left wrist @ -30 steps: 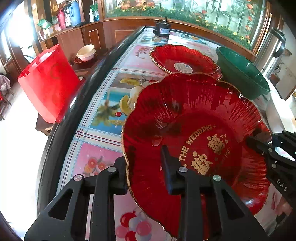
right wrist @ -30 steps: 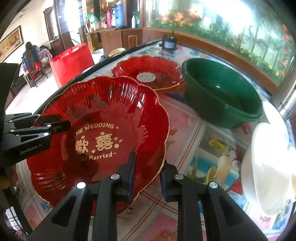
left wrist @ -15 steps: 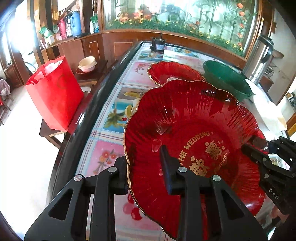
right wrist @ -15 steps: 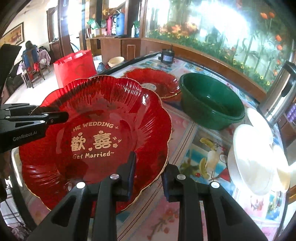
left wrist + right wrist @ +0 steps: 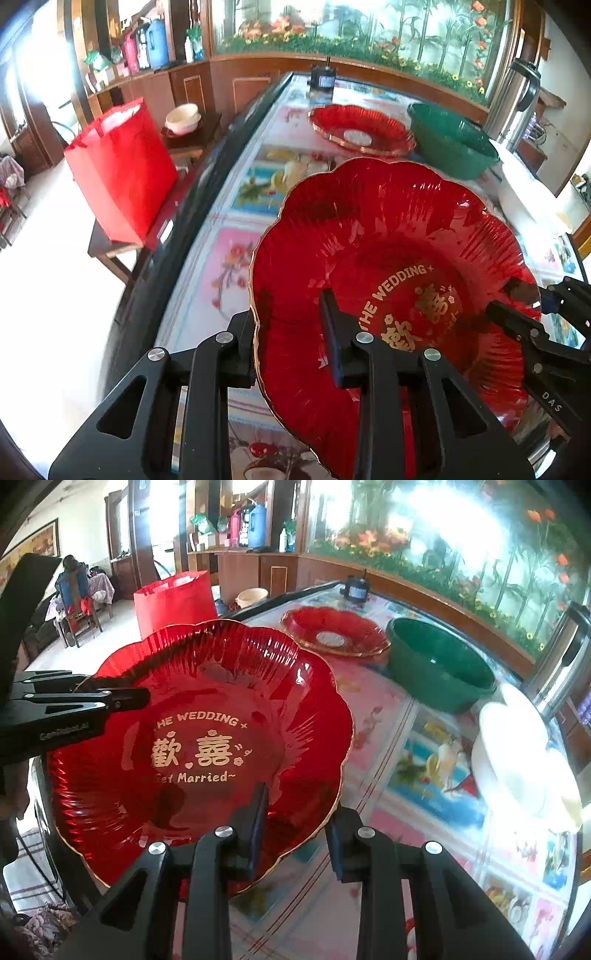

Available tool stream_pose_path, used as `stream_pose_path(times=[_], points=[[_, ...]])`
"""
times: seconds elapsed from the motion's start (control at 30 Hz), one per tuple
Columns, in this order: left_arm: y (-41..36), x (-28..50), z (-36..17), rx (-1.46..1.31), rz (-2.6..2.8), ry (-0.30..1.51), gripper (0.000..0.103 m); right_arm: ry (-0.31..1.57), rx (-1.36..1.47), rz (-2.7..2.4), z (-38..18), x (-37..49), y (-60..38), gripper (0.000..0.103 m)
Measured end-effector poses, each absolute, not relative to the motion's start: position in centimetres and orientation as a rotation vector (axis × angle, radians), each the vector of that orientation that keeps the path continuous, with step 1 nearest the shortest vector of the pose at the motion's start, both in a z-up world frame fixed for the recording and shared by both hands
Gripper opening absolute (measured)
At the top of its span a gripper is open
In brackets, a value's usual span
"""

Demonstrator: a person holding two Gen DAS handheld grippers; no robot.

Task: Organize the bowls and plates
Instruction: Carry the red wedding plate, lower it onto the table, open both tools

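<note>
Fingers: both pairs pinched the rim of one red wedding plate (image 5: pixel 391 258), one finger above it and one beneath.
Left gripper (image 5: pixel 288 347): clamped on the plate's near-left edge at the lower centre of its own view; it entered the right wrist view from the left (image 5: pixel 136 698).
Right gripper (image 5: pixel 295 834): closed on the plate's lower right edge, and showed at the right edge of the left wrist view (image 5: pixel 495 308).
Plate: held above the patterned table (image 5: pixel 388 738), gold lettering facing up.
Beyond: a second red plate (image 5: pixel 334 629) and a green basin (image 5: pixel 439 664) sat side by side on the table in the upper centre.
Right side: white dishes (image 5: pixel 517 753) lay near the frame edge.
Upper left: a red bag (image 5: pixel 122 170) stood off the table.
</note>
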State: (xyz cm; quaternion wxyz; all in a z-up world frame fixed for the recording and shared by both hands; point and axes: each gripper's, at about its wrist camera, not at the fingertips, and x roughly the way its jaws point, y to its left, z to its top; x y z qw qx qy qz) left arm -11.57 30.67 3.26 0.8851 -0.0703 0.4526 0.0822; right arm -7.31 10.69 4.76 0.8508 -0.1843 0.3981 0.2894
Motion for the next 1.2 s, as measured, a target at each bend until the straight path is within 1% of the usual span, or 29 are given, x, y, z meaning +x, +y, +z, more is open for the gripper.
stream_pose_path(times=[0.33,0.43,0.7,0.87,0.9,0.93,0.97,1.0,1.07,1.2], points=[[31.1,-11.8,1.1,-0.157,0.177,0.975,0.027,0.894,-0.414,0.609,2.4,-7.4,11.5,0.031],[31.1,-11.8,0.9,-0.152,0.180,0.968,0.027,0.895,-0.413,0.614,2.3,-7.4,11.5,0.033],[31.2,-12.0,1.0,-0.158,0.181,0.962,0.028,0.905,-0.405,0.624,2.0,-7.6,11.3,0.034],[31.4,-12.1,1.2,-0.159,0.189,0.958,0.030,0.914,-0.390,0.641,1.9,-7.6,11.2,0.038],[31.4,-12.1,1.3,-0.152,0.198,0.953,0.032,0.914,-0.390,0.642,1.9,-7.6,11.2,0.041],[31.4,-12.2,1.5,-0.143,0.213,0.946,0.041,0.913,-0.386,0.641,1.9,-7.6,11.2,0.046],[31.5,-12.3,1.7,-0.136,0.221,0.934,0.047,0.912,-0.382,0.642,2.0,-7.7,11.1,0.050],[31.6,-12.4,2.0,-0.133,0.227,0.915,0.057,0.911,-0.374,0.643,2.1,-7.7,11.0,0.051],[31.8,-12.8,2.6,-0.125,0.241,0.880,0.062,0.908,-0.362,0.642,2.3,-7.6,10.6,0.054],[31.7,-12.9,3.9,-0.093,0.251,0.843,0.062,0.909,-0.339,0.647,2.8,-7.5,10.0,0.055]])
